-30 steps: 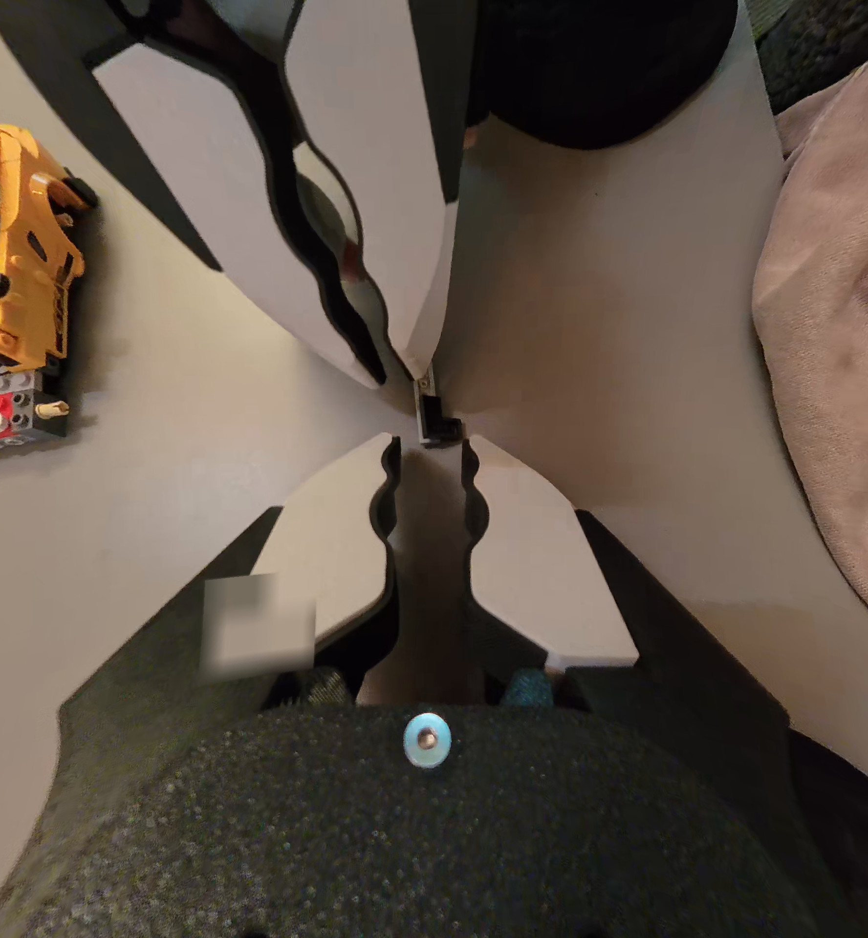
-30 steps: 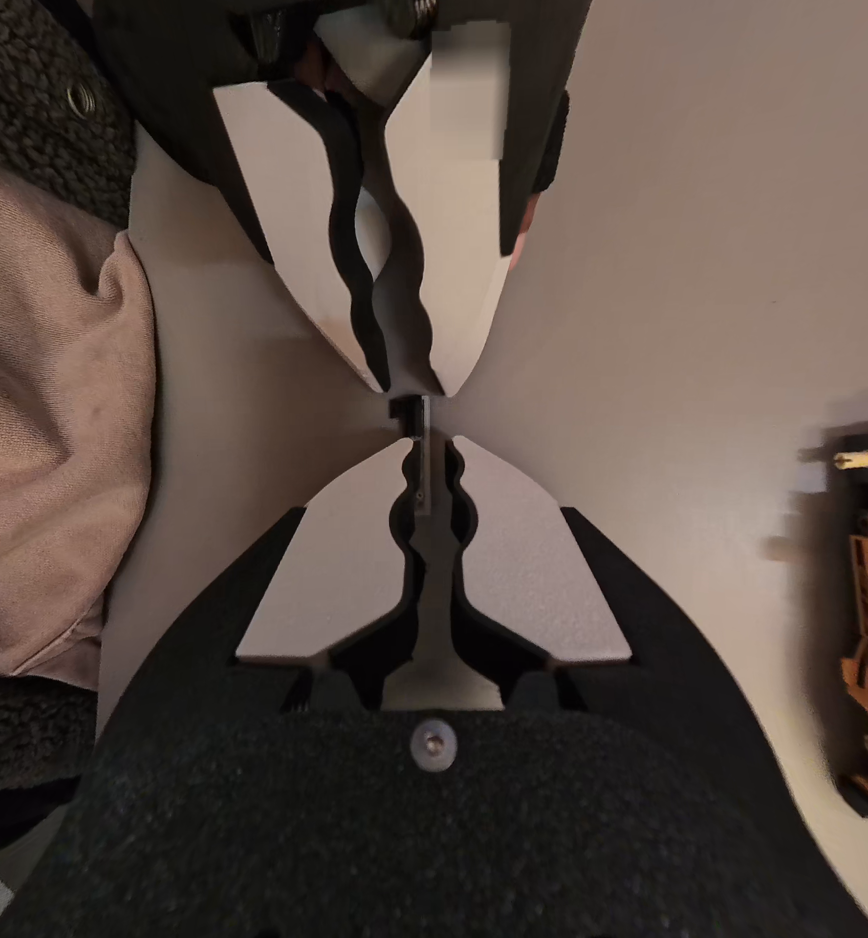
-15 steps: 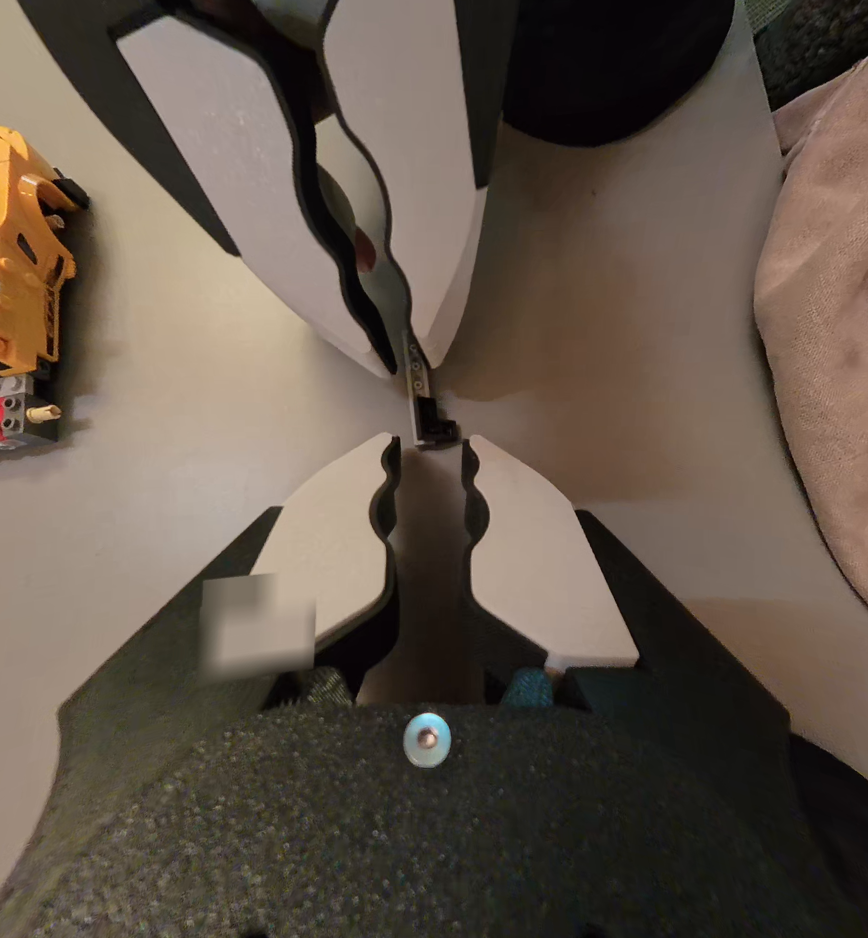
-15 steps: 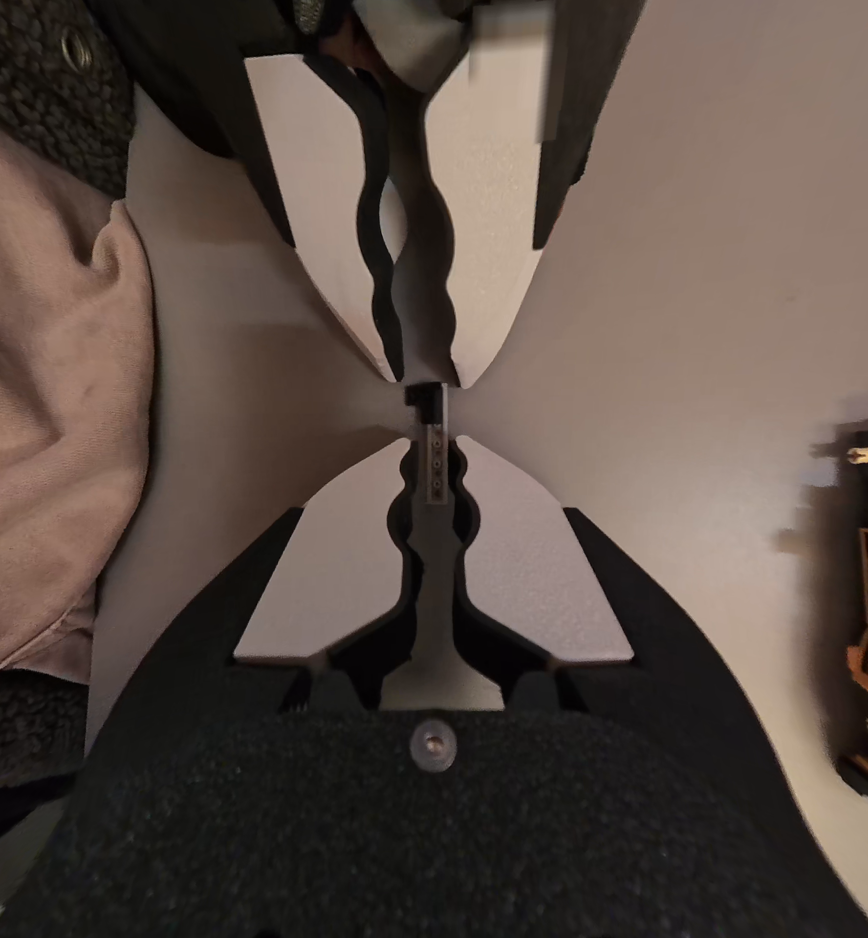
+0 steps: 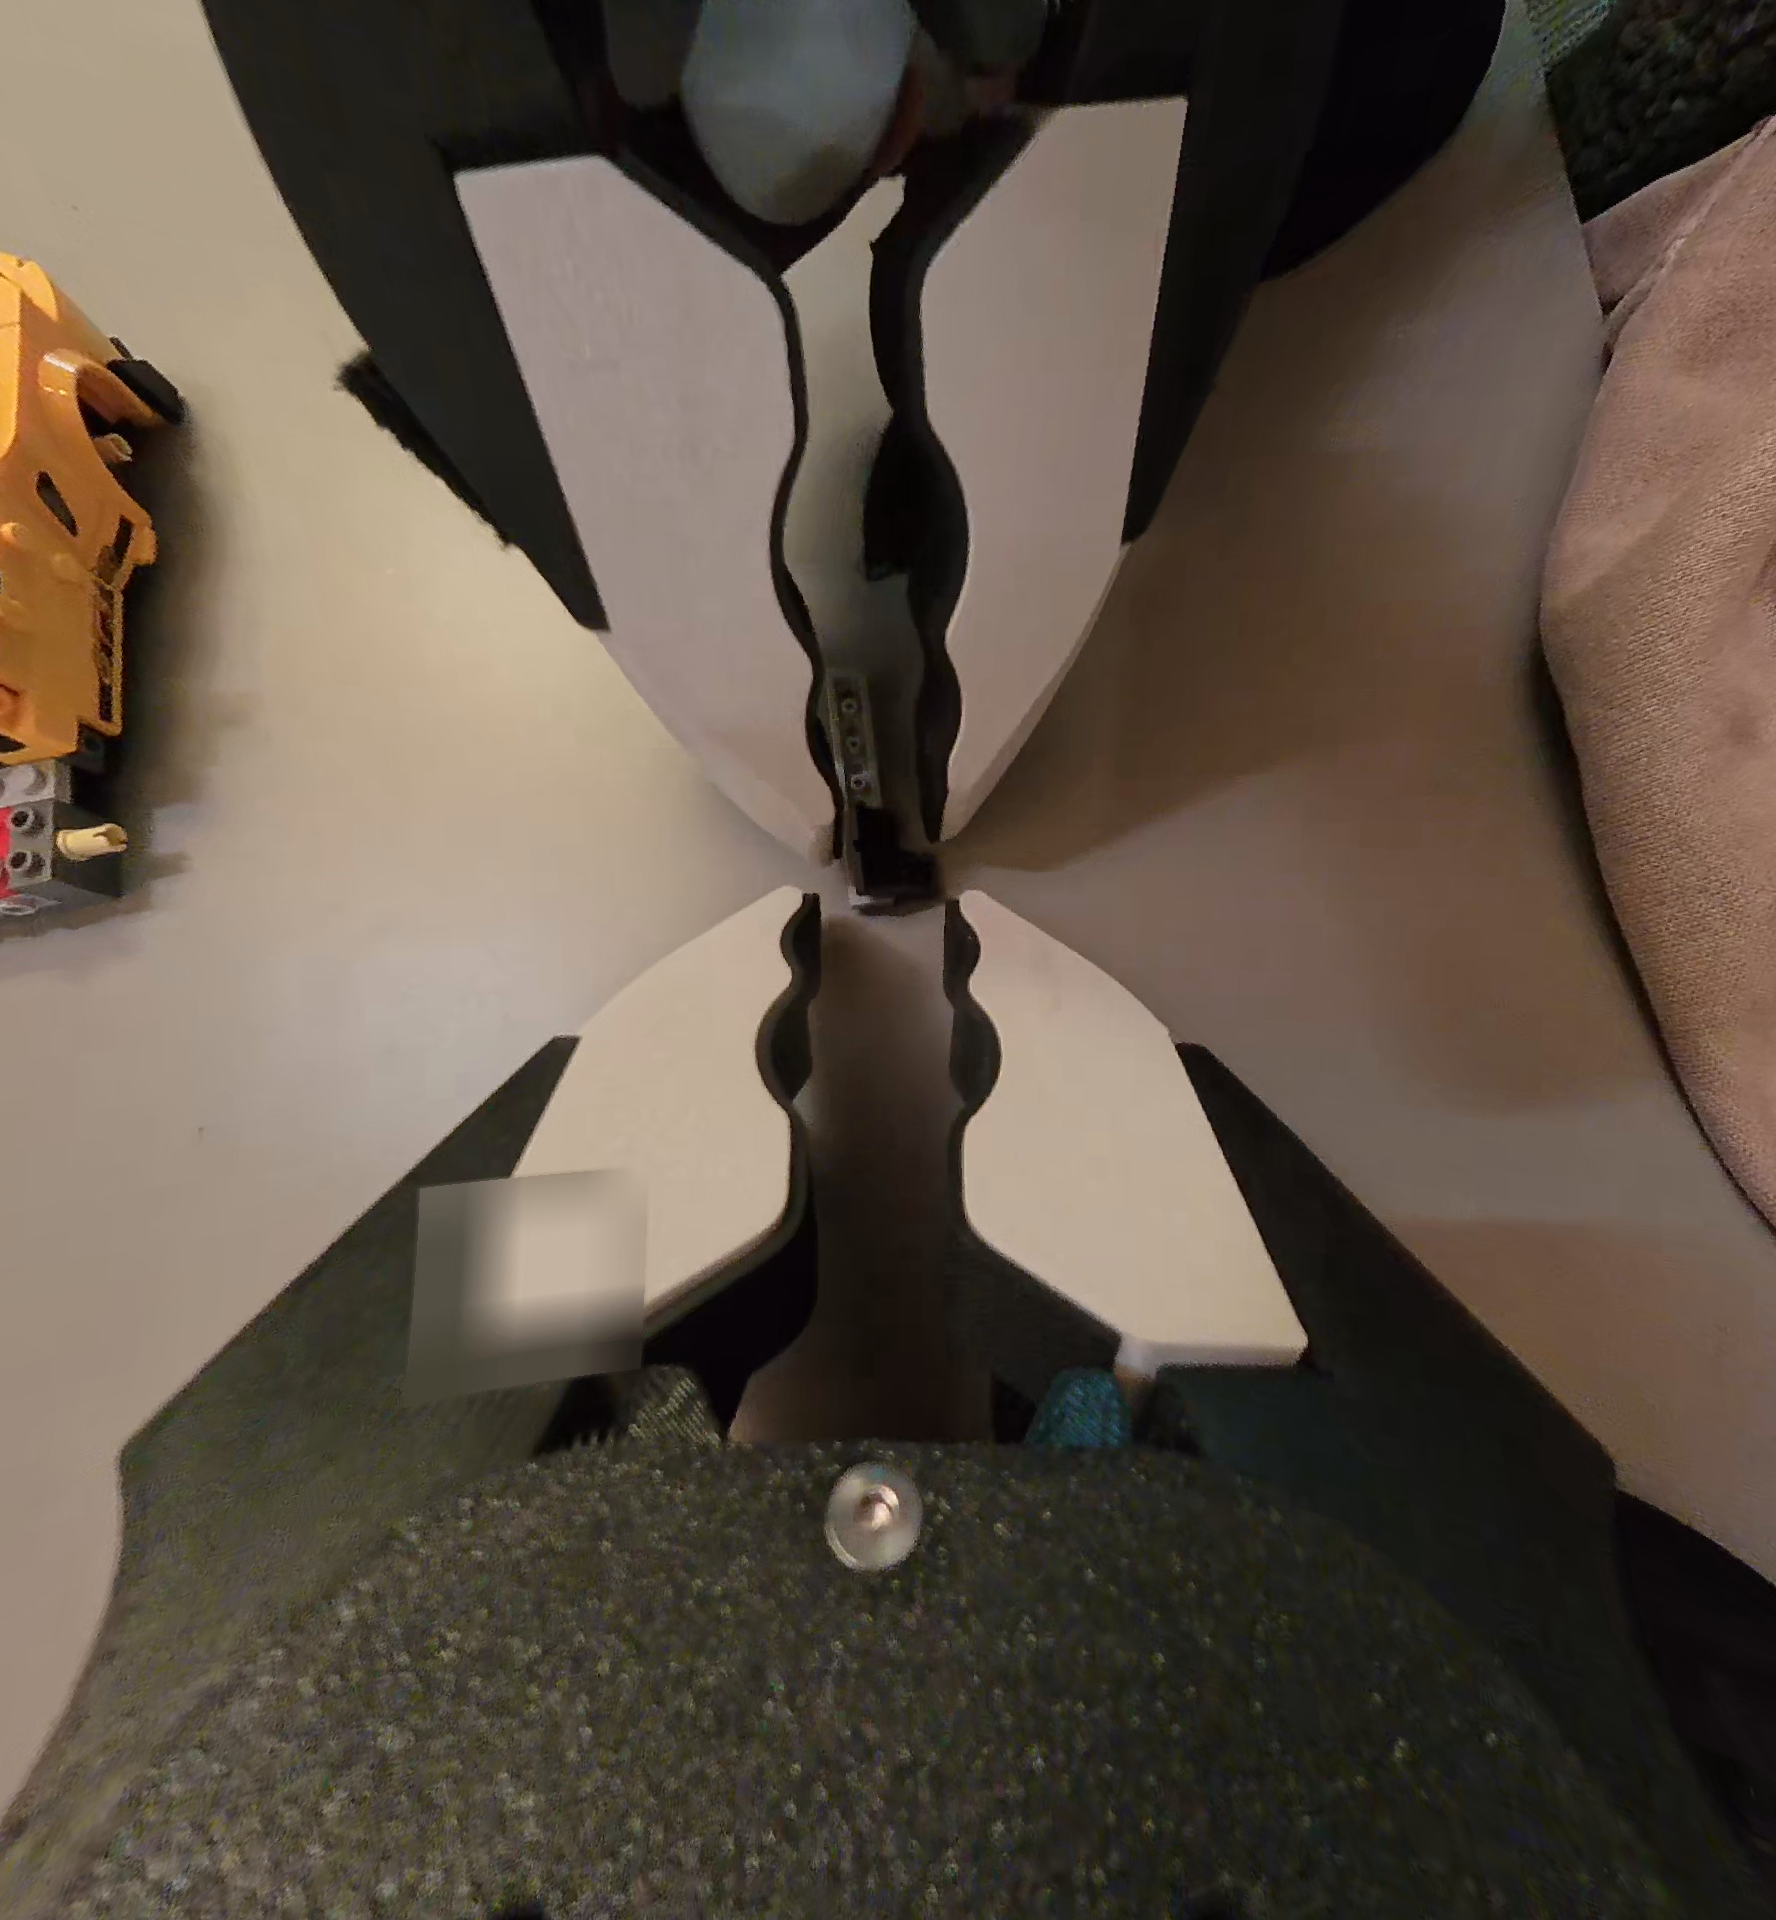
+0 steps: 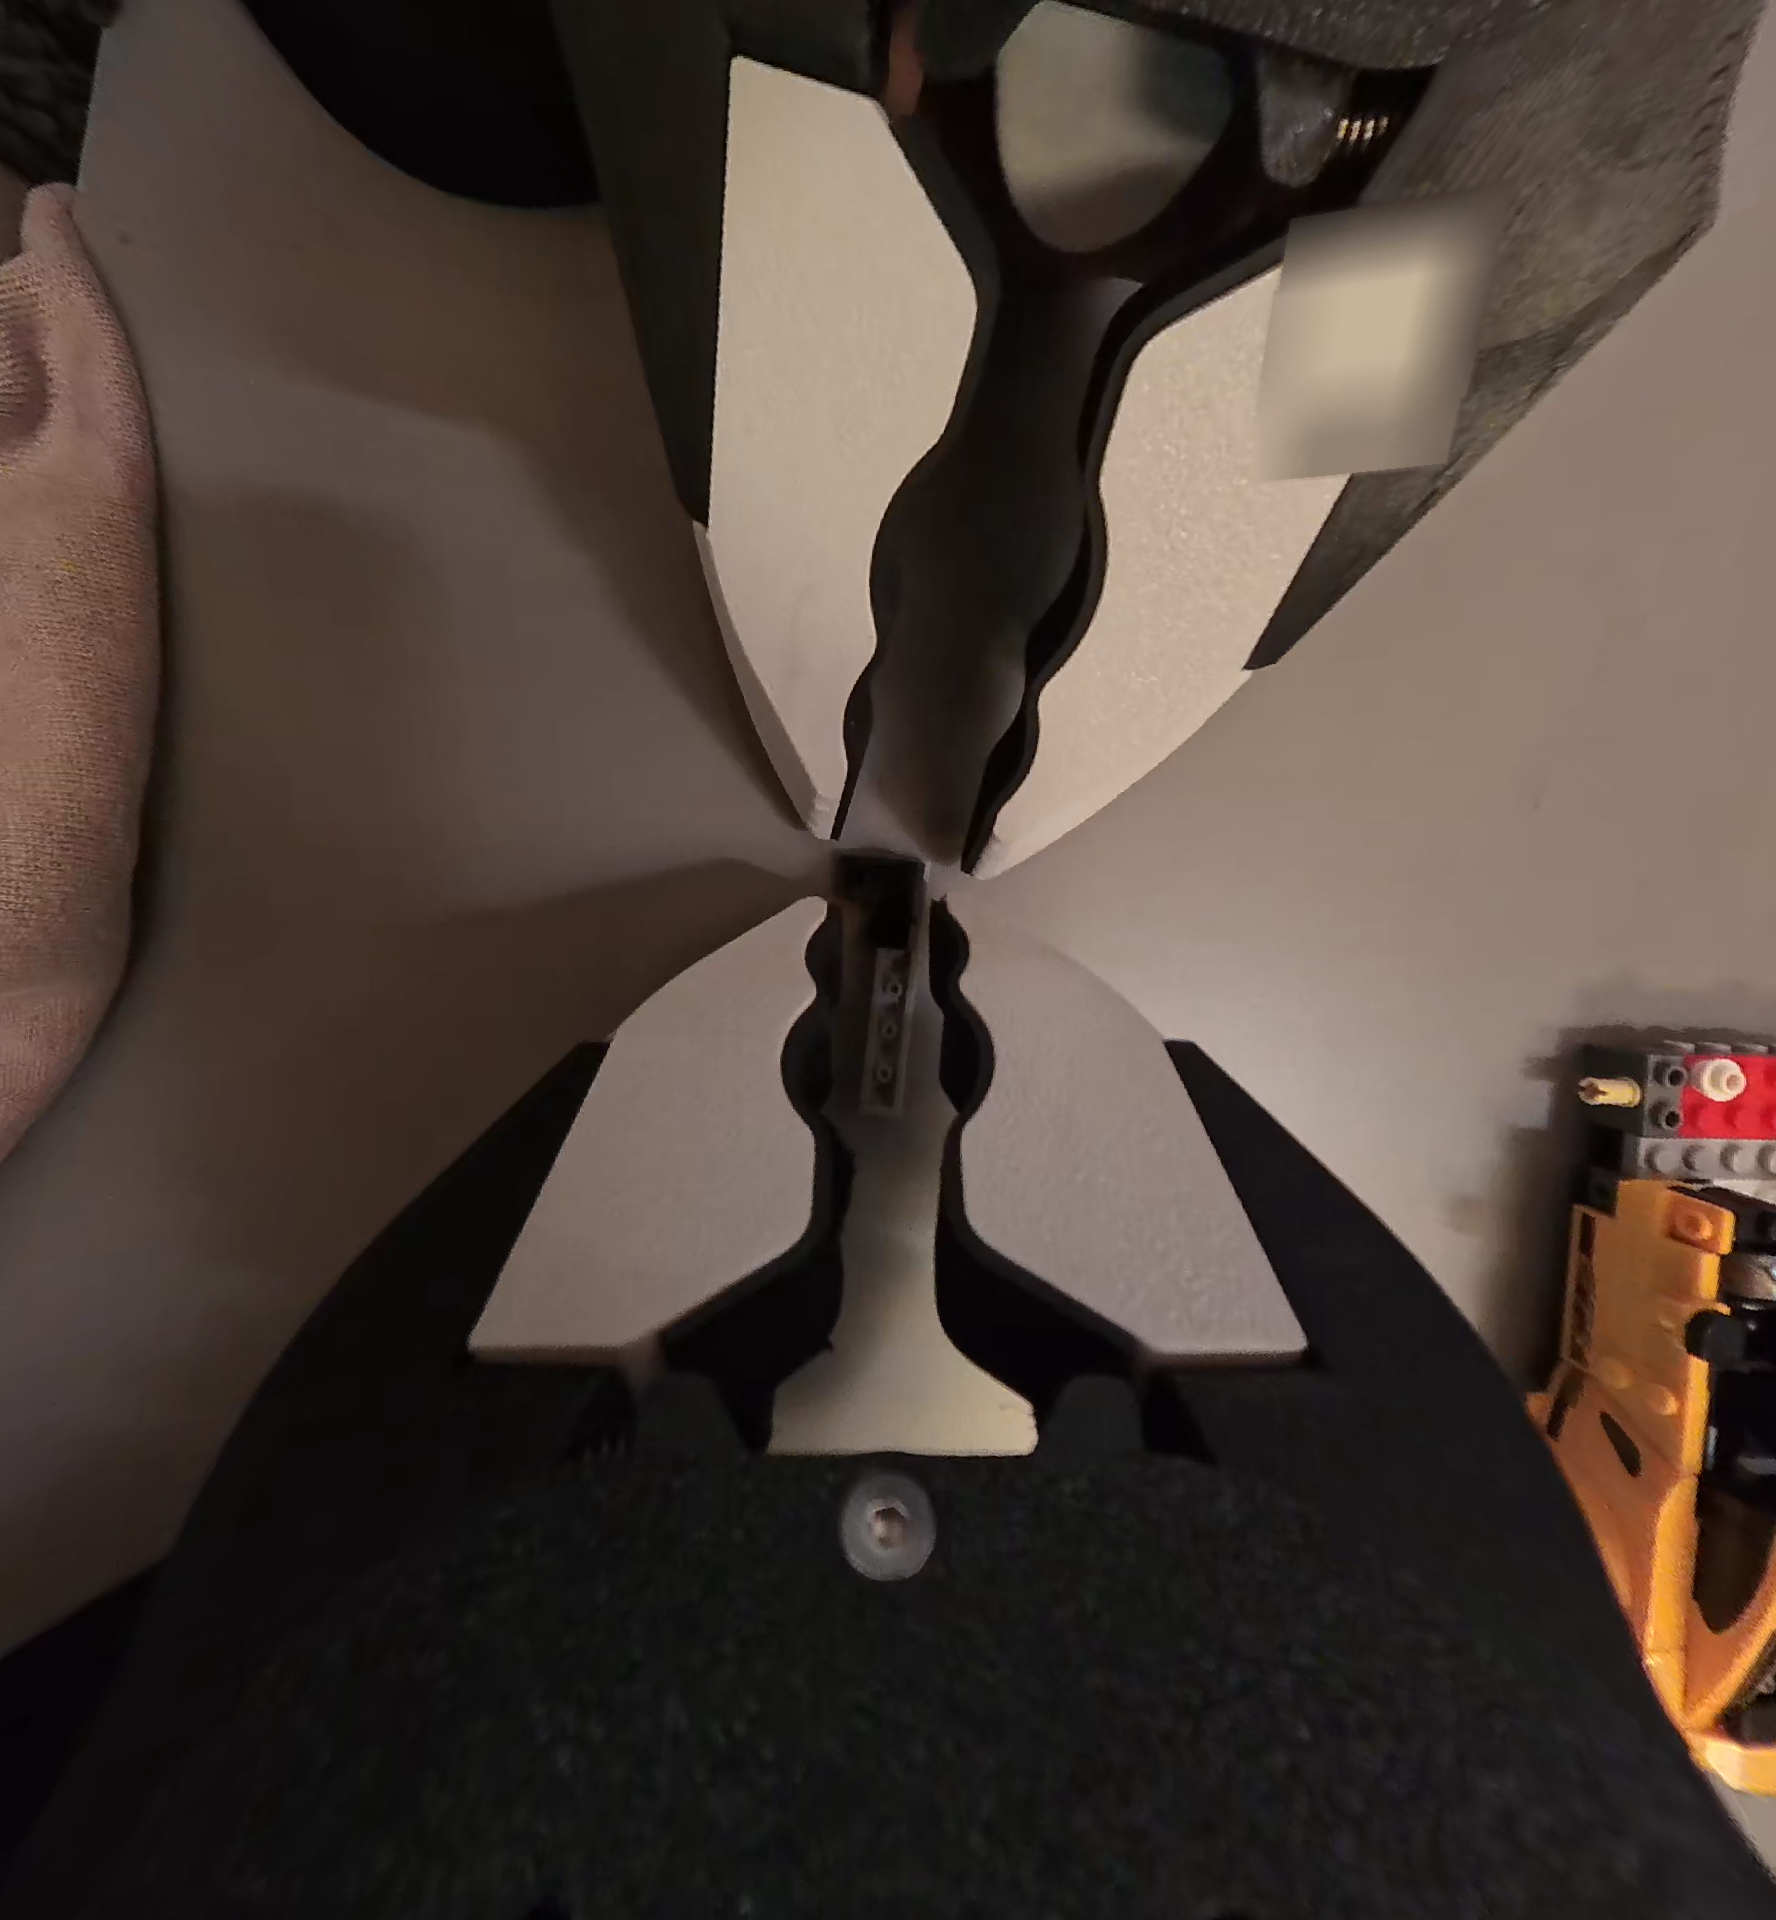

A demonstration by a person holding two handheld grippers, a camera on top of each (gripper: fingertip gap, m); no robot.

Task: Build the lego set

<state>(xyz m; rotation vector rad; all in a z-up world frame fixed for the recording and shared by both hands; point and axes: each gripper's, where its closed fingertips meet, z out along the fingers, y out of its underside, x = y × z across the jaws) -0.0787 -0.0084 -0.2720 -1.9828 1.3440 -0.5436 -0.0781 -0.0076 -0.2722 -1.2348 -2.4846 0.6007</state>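
Two claws are meeting tip to tip above the counter (image 5: 364, 1039), and I am holding one in each hand. I am gripping a small lego piece (image 6: 884, 997) in the right claw (image 6: 876, 906); its jaws are narrow and are pressing on the piece from both sides. The piece is made of a grey strip with three holes, lying lengthwise between the fingers, and a black block that is sticking out just past the fingertips.

I am keeping the left claw (image 5: 882, 902) partly open. Its jaws are standing wider than the piece and are not closing on anything. Its tips are sitting just beside the black block; I cannot tell whether they are touching it. In the left wrist view, the right claw (image 5: 879, 831) is pointing toward me from above with the piece (image 5: 868, 800) pinched in it. In the right wrist view, the left claw (image 6: 899, 836) is facing me the same way.

The yellow lego model (image 5: 22, 499) is resting on the counter well apart from both claws, at the left edge of the left view and at the right edge of the right view. Its grey, red and black base is showing beside the yellow body. A pinkish cloth (image 5: 1715, 644) is lying along the opposite side of the counter.
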